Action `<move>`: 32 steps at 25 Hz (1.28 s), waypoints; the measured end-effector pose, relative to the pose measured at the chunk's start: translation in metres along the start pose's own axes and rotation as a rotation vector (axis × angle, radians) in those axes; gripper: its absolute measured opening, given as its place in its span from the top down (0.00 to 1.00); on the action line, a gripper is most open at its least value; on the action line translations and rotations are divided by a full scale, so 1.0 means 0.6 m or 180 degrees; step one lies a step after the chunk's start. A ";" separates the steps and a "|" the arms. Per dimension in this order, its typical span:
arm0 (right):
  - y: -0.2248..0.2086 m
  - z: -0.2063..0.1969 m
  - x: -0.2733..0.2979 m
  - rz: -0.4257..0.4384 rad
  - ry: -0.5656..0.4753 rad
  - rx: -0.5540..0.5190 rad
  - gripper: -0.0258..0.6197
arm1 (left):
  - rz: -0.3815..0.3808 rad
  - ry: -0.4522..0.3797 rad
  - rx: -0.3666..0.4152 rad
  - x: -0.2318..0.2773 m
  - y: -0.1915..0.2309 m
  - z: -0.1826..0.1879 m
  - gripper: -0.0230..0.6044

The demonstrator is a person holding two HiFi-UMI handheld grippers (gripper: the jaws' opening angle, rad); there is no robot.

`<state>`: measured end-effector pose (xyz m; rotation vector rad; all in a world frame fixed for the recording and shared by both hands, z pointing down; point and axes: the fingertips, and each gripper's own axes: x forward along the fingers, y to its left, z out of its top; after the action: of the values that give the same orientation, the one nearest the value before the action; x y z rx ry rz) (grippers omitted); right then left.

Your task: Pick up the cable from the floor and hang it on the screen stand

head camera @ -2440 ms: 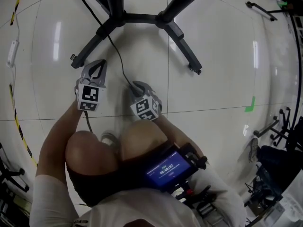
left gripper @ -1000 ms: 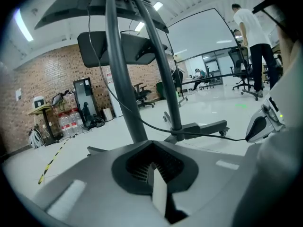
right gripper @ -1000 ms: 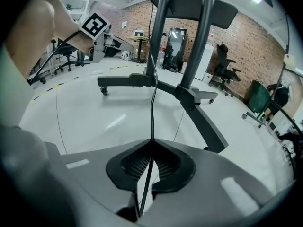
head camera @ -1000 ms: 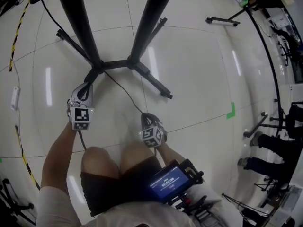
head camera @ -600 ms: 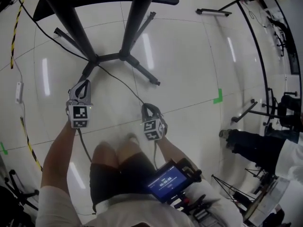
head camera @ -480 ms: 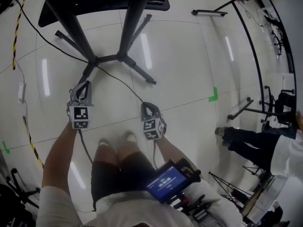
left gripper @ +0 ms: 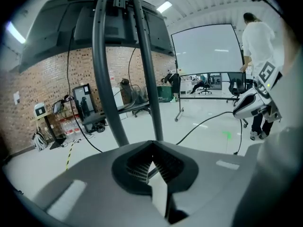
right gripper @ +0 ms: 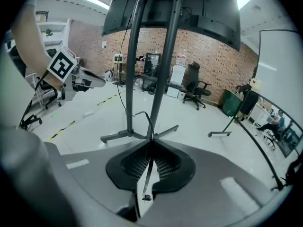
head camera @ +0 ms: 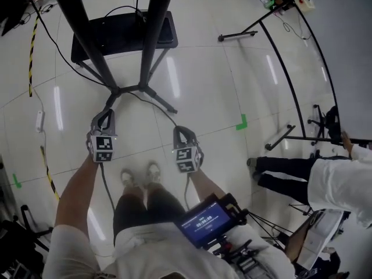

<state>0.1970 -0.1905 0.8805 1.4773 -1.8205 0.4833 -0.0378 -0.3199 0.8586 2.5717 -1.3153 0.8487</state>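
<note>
Glossy white tile floor (head camera: 203, 86), open lab space. Screen stand (head camera: 152, 34): two black poles rising from a spread-leg base on the floor, screen overhead in both gripper views. Big whiteboard on a rolling frame (head camera: 343, 51) off to the right, a person in a white shirt (head camera: 343, 182) beside it.

Both grippers are held low in front of the stand base, well apart from each other. Left gripper (head camera: 106, 114): fingers clenched together, tips just beside one stand leg; can't tell whether anything is pinched. Right gripper (head camera: 181, 129): fingers clenched on the cable (head camera: 157, 105), with the thin black line running straight through the pads in the right gripper view. From there the cable goes to the stand base, then trails off across the floor to the upper left. Green tape mark (head camera: 242, 122) on the floor right of the right gripper.
</note>
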 end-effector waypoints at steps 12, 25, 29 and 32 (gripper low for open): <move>-0.069 0.191 -0.244 -0.0370 -0.0643 0.0130 0.91 | 0.0178 -0.0375 -0.0036 -0.192 -0.030 0.210 0.96; -0.135 0.422 -0.523 -0.0808 -0.1706 0.0002 0.91 | 0.0187 -0.0788 0.0281 -0.259 -0.044 0.338 0.96; -0.157 0.469 -0.614 -0.0954 -0.2009 0.0025 0.91 | 0.0043 -0.0855 0.0452 -0.246 -0.078 0.365 0.96; -0.175 0.491 -0.678 -0.1057 -0.2140 0.0016 0.91 | -0.0089 -0.0893 0.0525 -0.234 -0.109 0.385 0.96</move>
<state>0.2376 -0.1459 0.3711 2.0611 -1.9830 -0.2063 0.0459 -0.2630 0.5993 2.9185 -1.3234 0.6330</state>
